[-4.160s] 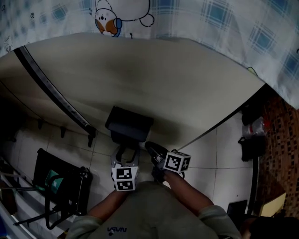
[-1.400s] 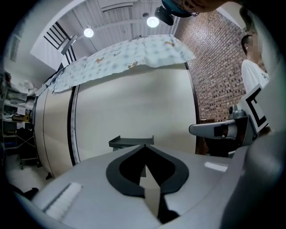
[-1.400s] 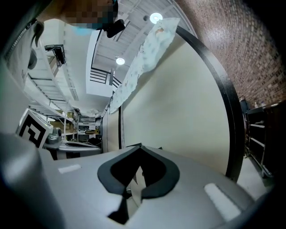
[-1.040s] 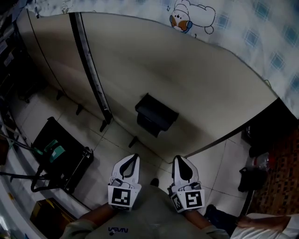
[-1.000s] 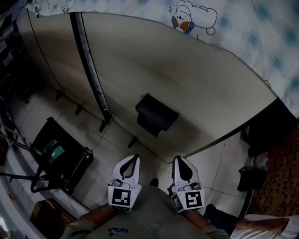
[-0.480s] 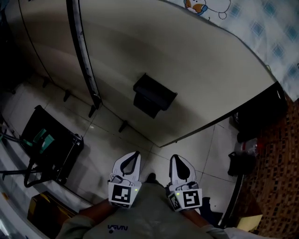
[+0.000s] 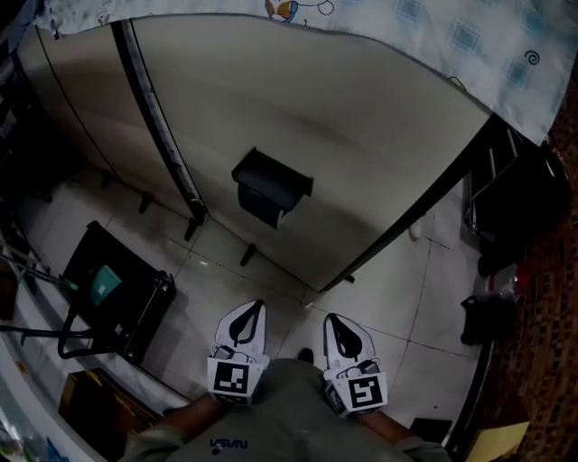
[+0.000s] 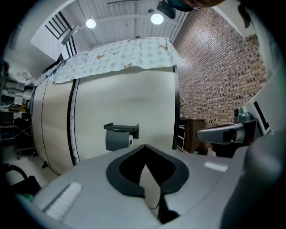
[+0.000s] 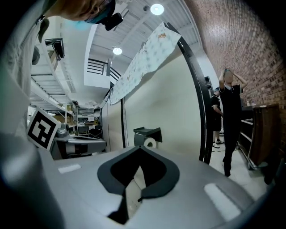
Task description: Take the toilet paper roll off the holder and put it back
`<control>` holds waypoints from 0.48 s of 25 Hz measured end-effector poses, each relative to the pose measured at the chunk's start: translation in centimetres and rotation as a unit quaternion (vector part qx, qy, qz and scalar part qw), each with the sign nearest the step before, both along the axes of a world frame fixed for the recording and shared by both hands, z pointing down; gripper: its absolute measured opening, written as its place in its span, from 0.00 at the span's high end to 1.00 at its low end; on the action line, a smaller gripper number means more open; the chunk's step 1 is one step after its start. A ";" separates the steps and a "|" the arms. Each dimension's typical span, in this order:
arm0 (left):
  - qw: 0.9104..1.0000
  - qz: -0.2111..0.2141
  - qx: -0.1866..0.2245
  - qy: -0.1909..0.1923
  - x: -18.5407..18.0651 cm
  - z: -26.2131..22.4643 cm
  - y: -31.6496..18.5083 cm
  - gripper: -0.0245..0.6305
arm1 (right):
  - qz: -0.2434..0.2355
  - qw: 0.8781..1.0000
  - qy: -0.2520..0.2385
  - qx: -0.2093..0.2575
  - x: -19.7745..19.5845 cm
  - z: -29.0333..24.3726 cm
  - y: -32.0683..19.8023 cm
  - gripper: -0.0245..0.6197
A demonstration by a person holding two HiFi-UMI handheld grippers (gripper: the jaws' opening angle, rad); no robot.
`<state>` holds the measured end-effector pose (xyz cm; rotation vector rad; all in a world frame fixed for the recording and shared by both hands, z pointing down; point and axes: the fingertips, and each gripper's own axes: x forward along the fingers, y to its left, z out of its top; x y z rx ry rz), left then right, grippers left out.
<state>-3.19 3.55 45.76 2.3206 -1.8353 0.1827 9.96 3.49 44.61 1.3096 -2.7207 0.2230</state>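
In the head view the holder's dark lid covers most of the toilet paper roll; the top edge cuts off the cartoon figure on the cloth; the cart's contents are too dim to name.

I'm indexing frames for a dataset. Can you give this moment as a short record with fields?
setting: beige partition wall, tiled floor
holder: black, mounted on the wall
toilet paper roll: on the holder, untouched
left gripper: shut, empty, short of the holder
right gripper: shut, empty, short of the holder
person: standing beyond the wall's end, right gripper view
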 end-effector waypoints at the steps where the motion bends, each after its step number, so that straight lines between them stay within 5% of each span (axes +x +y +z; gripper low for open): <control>1: 1.000 -0.003 0.001 -0.002 0.5 -0.1 0.1 0.95 | -0.002 1.000 -0.004 -0.002 0.6 0.1 0.1 0.96; 12: 1.000 -0.008 0.009 -0.015 3.6 -0.7 1.2 0.95 | -0.041 0.999 -0.018 0.002 2.3 0.1 1.3 0.96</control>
